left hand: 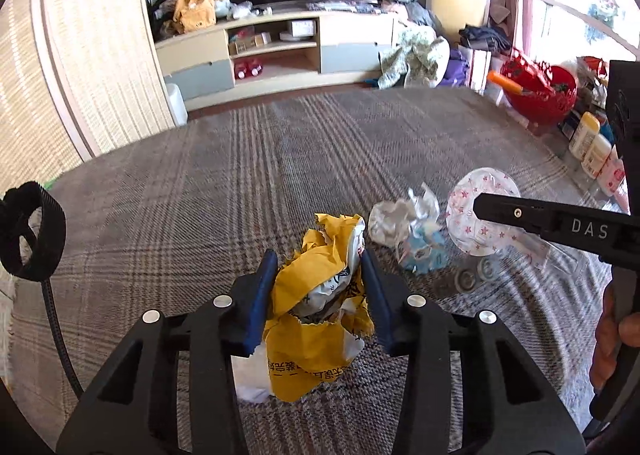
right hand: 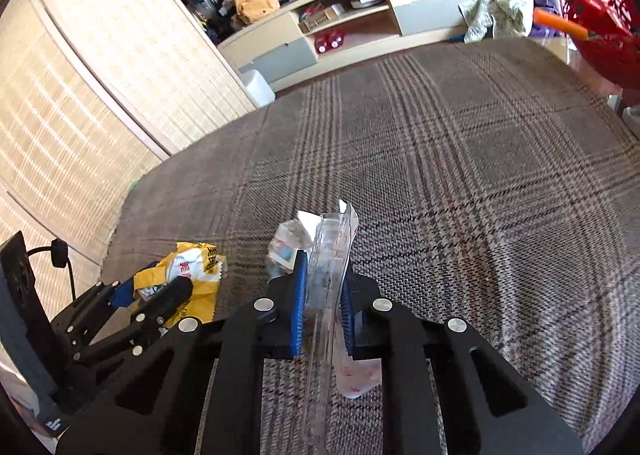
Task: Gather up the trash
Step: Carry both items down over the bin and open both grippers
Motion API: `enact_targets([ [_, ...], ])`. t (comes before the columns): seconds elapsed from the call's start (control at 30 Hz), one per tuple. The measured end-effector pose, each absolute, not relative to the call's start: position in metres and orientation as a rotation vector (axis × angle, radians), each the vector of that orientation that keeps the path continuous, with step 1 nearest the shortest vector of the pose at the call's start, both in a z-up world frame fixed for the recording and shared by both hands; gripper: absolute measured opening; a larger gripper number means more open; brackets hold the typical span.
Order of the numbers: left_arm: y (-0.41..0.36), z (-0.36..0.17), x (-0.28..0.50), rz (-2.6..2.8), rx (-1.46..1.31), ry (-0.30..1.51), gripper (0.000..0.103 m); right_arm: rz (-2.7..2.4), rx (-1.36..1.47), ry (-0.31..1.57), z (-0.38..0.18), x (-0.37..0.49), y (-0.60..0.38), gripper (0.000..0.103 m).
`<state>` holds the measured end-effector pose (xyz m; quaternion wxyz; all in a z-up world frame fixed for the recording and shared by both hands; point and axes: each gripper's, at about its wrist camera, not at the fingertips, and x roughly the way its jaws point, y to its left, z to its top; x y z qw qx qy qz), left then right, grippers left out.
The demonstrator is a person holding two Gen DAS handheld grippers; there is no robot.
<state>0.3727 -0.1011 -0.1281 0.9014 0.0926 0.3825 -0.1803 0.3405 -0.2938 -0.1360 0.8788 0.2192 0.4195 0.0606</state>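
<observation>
My left gripper [left hand: 320, 255] is shut on a crumpled yellow and white wrapper [left hand: 316, 295], just above the plaid cloth [left hand: 200, 195]. It shows in the right wrist view too, the gripper [right hand: 160, 287] on the wrapper [right hand: 192, 259]. My right gripper [right hand: 324, 267] is shut on a clear plastic package with red stars [right hand: 332, 255], which also shows in the left wrist view [left hand: 480, 211] with the gripper's finger [left hand: 540, 215] across it. A crumpled white and blue wrapper [left hand: 408, 231] lies on the cloth between them, also in the right wrist view [right hand: 286, 243].
A red basket [left hand: 540, 91] and several bottles [left hand: 592, 143] stand at the table's right edge. Beyond the table are a TV cabinet [left hand: 280, 43], a pile of clothes [left hand: 416, 51] and a woven screen [left hand: 80, 55] at left.
</observation>
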Motion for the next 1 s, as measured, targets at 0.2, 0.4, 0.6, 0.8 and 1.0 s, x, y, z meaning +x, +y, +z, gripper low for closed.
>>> enact_targets([
  [0.2,-0.097,-0.087,0.343,-0.369,0.185,0.739,0.041,0.117,0.429,0.823,-0.099,0.314,-0.298,0.017],
  [0.4,-0.086,-0.058,0.286,-0.366,0.159,0.722,0.041,0.128,0.365,0.769,-0.065,0.263,-0.289,0.017],
  [0.6,-0.072,-0.056,0.217,-0.377,0.143,0.726,0.042,0.158,0.32,0.76,-0.059,0.196,-0.275,0.017],
  [0.8,-0.057,-0.073,0.149,-0.387,0.114,0.754,0.043,0.194,0.287,0.787,-0.076,0.137,-0.257,0.017],
  [1.0,-0.047,-0.101,0.104,-0.383,0.092,0.803,0.043,0.203,0.256,0.814,-0.103,0.089,-0.239,0.017],
])
